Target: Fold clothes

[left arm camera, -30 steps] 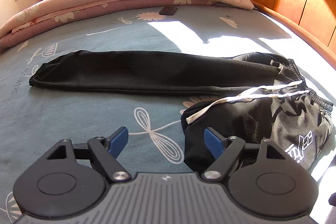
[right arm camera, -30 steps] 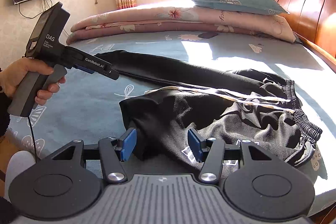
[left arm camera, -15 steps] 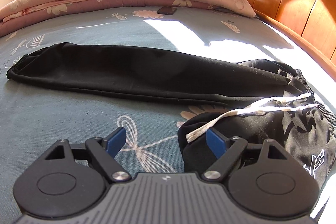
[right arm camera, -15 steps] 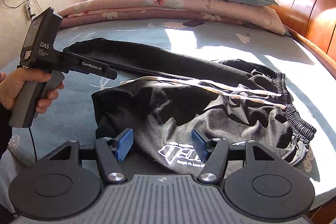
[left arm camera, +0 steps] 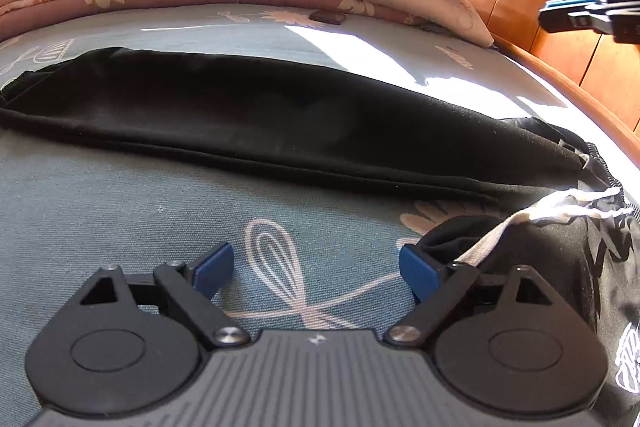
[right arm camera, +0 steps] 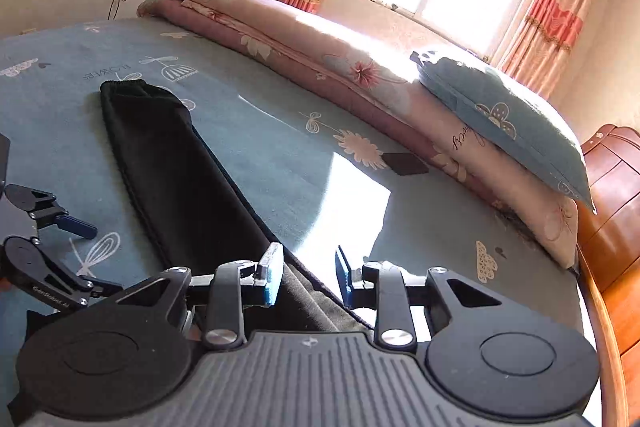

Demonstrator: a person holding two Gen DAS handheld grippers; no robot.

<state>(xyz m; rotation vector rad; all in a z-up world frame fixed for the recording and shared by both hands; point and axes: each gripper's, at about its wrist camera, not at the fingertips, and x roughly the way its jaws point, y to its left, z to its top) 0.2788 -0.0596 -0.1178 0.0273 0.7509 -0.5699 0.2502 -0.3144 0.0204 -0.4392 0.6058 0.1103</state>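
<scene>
Sunlit teal floral bedsheet (left arm camera: 120,195) bore black jogger trousers (left arm camera: 280,115); left gripper (left arm camera: 316,267) opened empty, right gripper (right arm camera: 308,277) narrowed, pads off the cloth.

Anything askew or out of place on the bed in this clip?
The black trousers lie unevenly: one leg is stretched flat across the bed sheet, while the other leg is bunched near the waistband with its white drawstring trailing loose. A small dark object sits by the folded quilt.

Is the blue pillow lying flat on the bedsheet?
No, the blue pillow sits on top of the folded pink quilt, not on the bedsheet.
</scene>
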